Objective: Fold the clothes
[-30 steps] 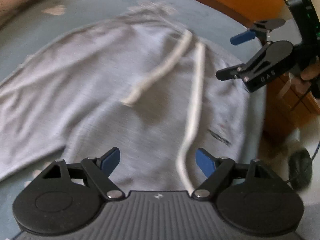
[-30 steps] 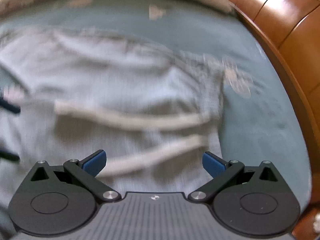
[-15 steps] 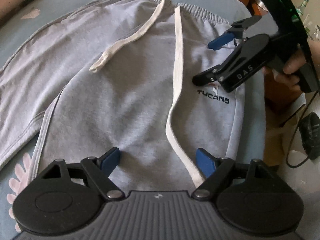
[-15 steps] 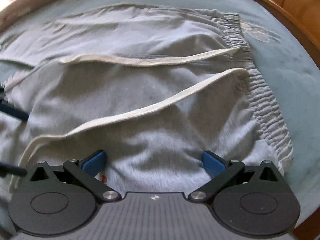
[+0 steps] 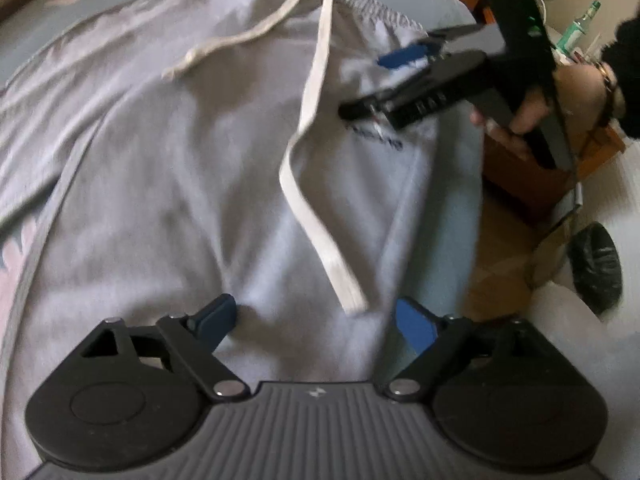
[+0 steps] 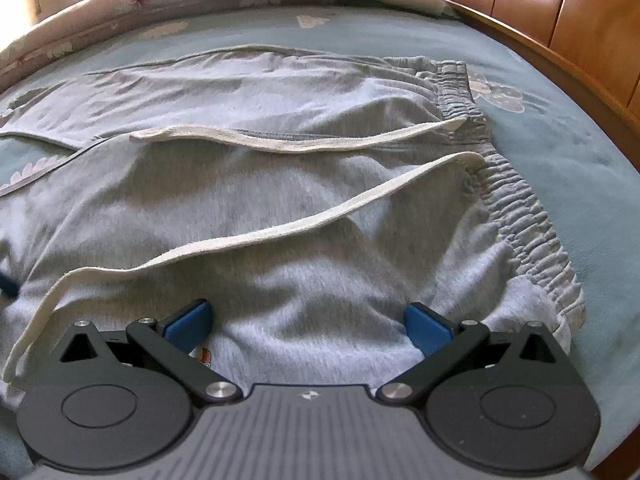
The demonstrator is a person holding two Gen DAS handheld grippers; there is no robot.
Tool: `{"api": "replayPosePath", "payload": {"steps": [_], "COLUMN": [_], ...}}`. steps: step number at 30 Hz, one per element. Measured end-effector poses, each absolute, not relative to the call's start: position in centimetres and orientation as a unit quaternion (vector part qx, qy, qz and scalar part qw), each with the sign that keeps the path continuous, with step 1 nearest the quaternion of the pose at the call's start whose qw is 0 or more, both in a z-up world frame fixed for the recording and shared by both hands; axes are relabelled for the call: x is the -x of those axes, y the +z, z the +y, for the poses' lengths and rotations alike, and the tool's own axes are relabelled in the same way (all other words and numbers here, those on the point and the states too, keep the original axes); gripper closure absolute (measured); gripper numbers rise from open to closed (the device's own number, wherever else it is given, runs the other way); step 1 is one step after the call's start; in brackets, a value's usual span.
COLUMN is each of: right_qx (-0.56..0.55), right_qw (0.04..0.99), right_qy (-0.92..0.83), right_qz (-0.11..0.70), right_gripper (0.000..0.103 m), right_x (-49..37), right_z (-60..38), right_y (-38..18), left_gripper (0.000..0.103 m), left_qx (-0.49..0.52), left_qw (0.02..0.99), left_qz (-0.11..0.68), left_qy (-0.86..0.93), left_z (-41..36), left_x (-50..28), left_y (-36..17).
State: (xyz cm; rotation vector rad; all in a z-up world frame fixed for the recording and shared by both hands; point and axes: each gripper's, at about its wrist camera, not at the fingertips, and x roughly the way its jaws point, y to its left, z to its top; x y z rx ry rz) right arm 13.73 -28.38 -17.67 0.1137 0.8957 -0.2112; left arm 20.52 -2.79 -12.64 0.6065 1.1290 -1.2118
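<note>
Soft grey fleecy sweatpants (image 6: 304, 216), woven cream drawstring (image 6: 280, 236), matt blue-green cotton bedsheet (image 6: 560, 152), and a glossy varnished wooden bed frame (image 6: 580, 28) catching light.

Left wrist view dim, smeared by motion blur; logo on trousers (image 5: 208, 184) unreadable. Right wrist view sharper, lit by daylight from upper left, glare on headboard (image 6: 560, 12). Soft shadows in fabric folds. Strong fisheye bending at edges, corners dark.
</note>
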Motion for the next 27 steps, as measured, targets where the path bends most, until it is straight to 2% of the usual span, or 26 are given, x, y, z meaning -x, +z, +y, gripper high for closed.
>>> {"api": "replayPosePath", "payload": {"steps": [5,9,18,23,27], "right_qx": [-0.056,-0.059,-0.059,-0.033,-0.018], "right_qw": [0.894,0.887,0.836,0.854,0.842], "right_qy": [-0.104,-0.107,-0.106,-0.044,0.010], "right_qz": [0.431,0.446,0.534,0.518,0.540], "right_gripper": [0.000,0.000,0.000,0.000,0.000], "right_x": [-13.8,-14.2,-15.6,-15.8,-16.8], "right_z": [-28.4,-28.4,-28.6,-25.2,-22.2], "right_y": [-17.7,-17.5,-15.6,-13.3,-15.3], "left_gripper": [0.016,0.016,0.016,0.016,0.016], "left_qx": [-0.241,-0.224,-0.213,-0.220,-0.213], "left_qw": [0.652,0.666,0.653,0.682,0.695], "left_qz": [0.496,0.515,0.554,0.511,0.511], "left_qy": [-0.520,-0.491,-0.471,-0.475,-0.459], "left_z": [-2.3,-2.2,1.3,1.1,0.9], "left_x": [-21.8,-23.1,-22.7,-24.0,-24.8], "left_y": [-11.5,-12.5,-12.7,-11.8,-12.9]}}
